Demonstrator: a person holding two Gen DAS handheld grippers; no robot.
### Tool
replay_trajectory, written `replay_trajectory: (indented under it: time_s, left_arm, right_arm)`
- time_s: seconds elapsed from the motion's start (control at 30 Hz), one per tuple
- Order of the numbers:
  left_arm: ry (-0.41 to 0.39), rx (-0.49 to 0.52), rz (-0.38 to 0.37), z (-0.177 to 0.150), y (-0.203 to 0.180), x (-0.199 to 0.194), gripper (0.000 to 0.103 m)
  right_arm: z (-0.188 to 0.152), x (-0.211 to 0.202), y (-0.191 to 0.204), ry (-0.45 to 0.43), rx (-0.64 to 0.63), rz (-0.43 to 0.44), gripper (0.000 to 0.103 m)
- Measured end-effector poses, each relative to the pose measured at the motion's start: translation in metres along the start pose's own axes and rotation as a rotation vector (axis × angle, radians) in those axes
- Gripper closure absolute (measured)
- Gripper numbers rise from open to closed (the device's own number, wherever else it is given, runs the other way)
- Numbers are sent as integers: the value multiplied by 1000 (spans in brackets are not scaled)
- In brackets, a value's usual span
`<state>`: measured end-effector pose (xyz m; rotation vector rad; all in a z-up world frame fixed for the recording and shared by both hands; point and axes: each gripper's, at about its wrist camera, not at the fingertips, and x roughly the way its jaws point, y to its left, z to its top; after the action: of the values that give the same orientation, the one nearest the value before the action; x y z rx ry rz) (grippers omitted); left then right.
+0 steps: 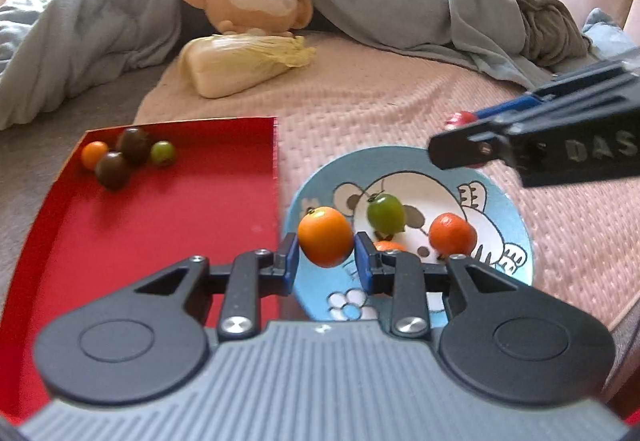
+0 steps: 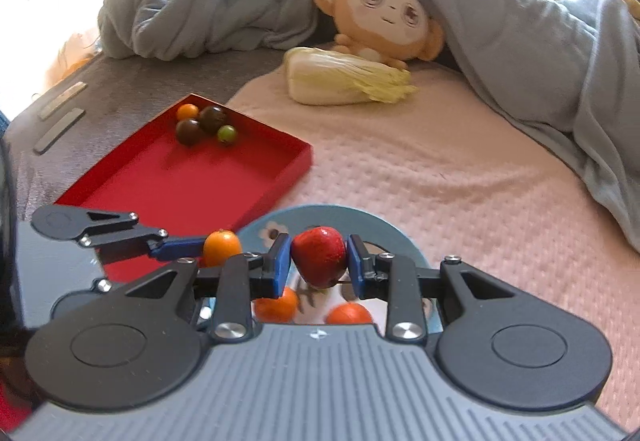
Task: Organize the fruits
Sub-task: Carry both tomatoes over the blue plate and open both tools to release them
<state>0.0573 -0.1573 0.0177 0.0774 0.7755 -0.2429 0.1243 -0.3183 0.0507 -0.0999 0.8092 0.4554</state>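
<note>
A rumpled grey-blue quilt (image 1: 100,41) is heaped across the far side of the bed, and under its fold sits an orange plush monkey with a cream face (image 2: 384,21), leaning on a pale plush napa cabbage (image 2: 344,79). In front of them the pink knobbly bedspread (image 2: 460,177) carries the working things. A shallow red cardboard tray (image 1: 168,225) lies to the left, and in its far corner huddle two dark brown round fruits (image 1: 124,157), a small orange one (image 1: 95,155) and a small green one (image 1: 163,153), all touching or nearly so. Just beside the tray's right edge is a round blue plate with a cartoon bear print (image 1: 516,233). On the plate rest a green tomato-like fruit (image 1: 386,213) and an orange-red round fruit (image 1: 453,234), with another orange one partly hidden behind a finger. The left gripper (image 1: 326,255) is clenched on a bright orange round fruit (image 1: 326,236), held above the plate's left rim near the tray. The right gripper (image 2: 319,261) is clamped on a red strawberry-like fruit (image 2: 319,261), raised over the plate, its blue pads (image 2: 280,265) pressing both sides.
</note>
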Motion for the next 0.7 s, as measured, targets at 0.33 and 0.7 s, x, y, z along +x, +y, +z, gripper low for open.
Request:
replay_trajectory:
  time_s: [0.33, 0.7]
  left_arm:
    - [22, 10, -11, 13, -20, 35, 70]
    - [35, 12, -7, 19, -28, 49, 70]
  right_arm:
    - [-14, -1, -23, 23, 29, -19, 68]
    - [-14, 2, -24, 30, 23, -18, 68]
